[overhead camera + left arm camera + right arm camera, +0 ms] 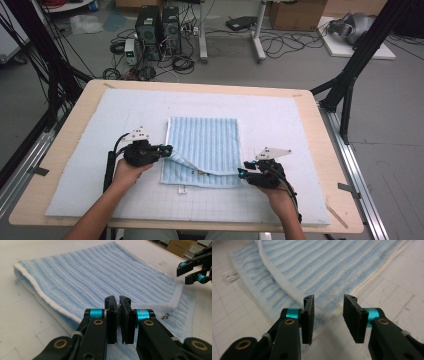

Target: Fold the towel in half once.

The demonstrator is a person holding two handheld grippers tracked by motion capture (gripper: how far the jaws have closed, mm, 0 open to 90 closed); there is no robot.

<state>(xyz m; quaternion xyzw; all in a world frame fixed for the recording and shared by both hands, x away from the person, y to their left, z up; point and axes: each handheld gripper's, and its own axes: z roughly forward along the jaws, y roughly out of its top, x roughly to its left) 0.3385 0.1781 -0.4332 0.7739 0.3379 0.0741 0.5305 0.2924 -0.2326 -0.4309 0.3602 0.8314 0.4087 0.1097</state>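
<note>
A light blue striped towel [205,140] lies folded on the pale mat [90,150]. Its upper layer's near-left corner is raised, and my left gripper [169,149] is shut on that corner. In the left gripper view the white hems of the towel [100,272] run in from both sides to the closed left gripper [118,301]. My right gripper [241,172] is at the towel's near-right corner, open. Its jaws [329,302] stand wide apart just above the hem of the towel [332,265], holding nothing. The left gripper view also catches the right gripper [188,272] far off, open.
The gridded mat covers most of the wooden table [70,125]. A small white label [182,189] sticks out at the towel's near edge. A tiny metal bit [165,316] lies on the lower layer. Computers [157,27] and cables sit on the floor beyond.
</note>
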